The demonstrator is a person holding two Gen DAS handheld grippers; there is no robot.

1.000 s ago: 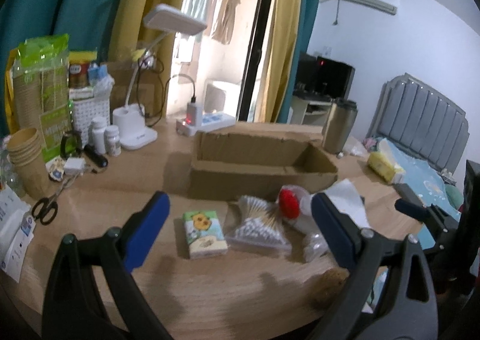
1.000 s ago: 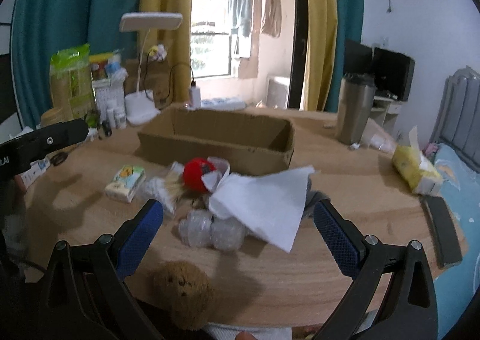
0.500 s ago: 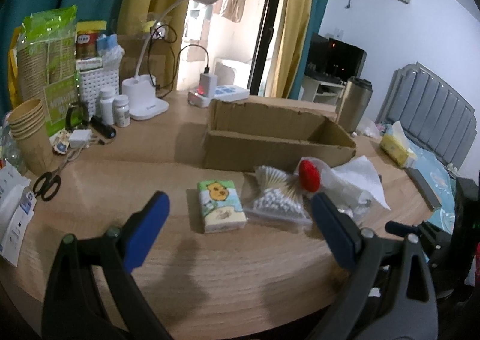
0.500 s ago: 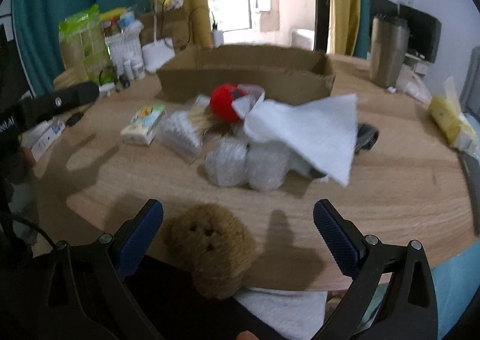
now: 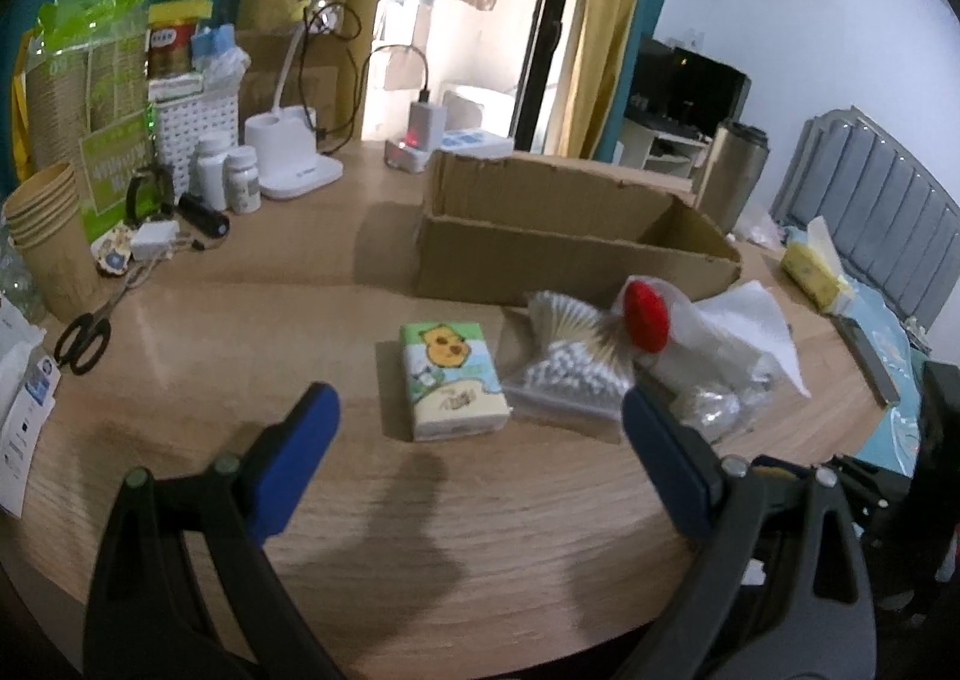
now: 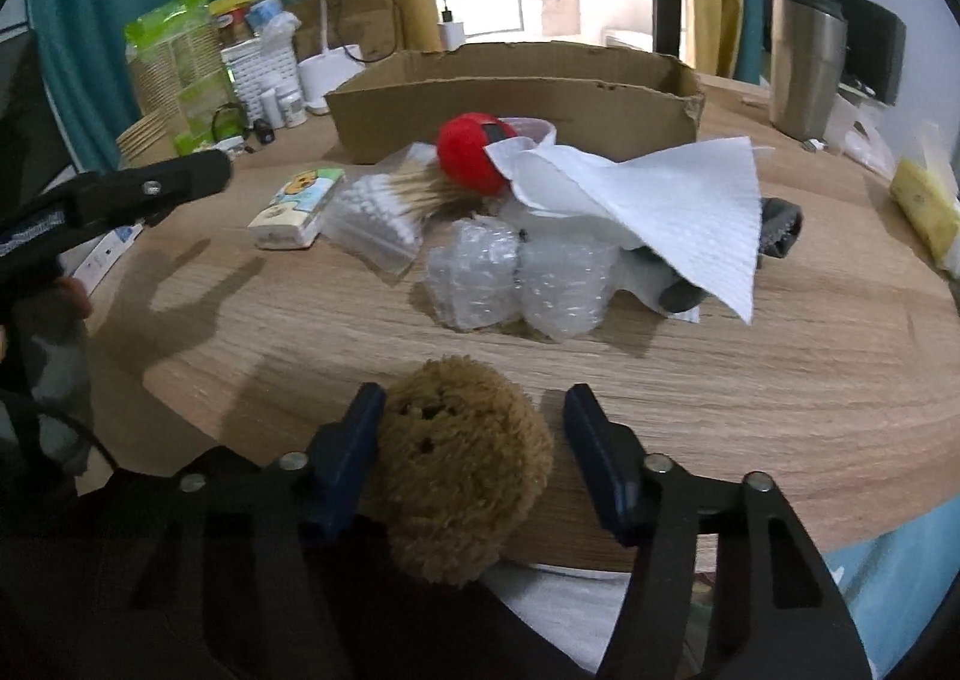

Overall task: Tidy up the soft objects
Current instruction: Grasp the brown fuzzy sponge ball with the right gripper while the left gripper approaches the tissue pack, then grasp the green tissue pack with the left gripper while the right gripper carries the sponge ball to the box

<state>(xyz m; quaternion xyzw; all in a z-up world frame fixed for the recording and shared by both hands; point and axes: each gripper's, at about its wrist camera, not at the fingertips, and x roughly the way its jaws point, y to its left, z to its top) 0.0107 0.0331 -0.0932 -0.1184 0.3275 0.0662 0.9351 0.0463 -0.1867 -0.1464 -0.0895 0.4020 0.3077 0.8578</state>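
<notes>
Right gripper (image 6: 474, 440) has narrowed and dropped since a moment ago, its jaws now bracketing the brown plush toy (image 6: 459, 467) at the near table edge; left pad touches the fur, right pad just apart. Round wooden table (image 6: 750, 368): cardboard box (image 6: 516, 98) at rear. Before it, white paper towel (image 6: 660, 200), two bubble-wrap bundles (image 6: 519, 278), cotton swab bag (image 5: 564, 374), tissue pack (image 5: 453, 380), red ball (image 6: 471, 152). Left gripper (image 5: 480, 458) gapes wide, empty, above the tissue pack.

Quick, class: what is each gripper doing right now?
Left gripper: open, holding nothing.
Right gripper: partly closed around the brown plush toy; one pad touches, grip not yet firm.
</notes>
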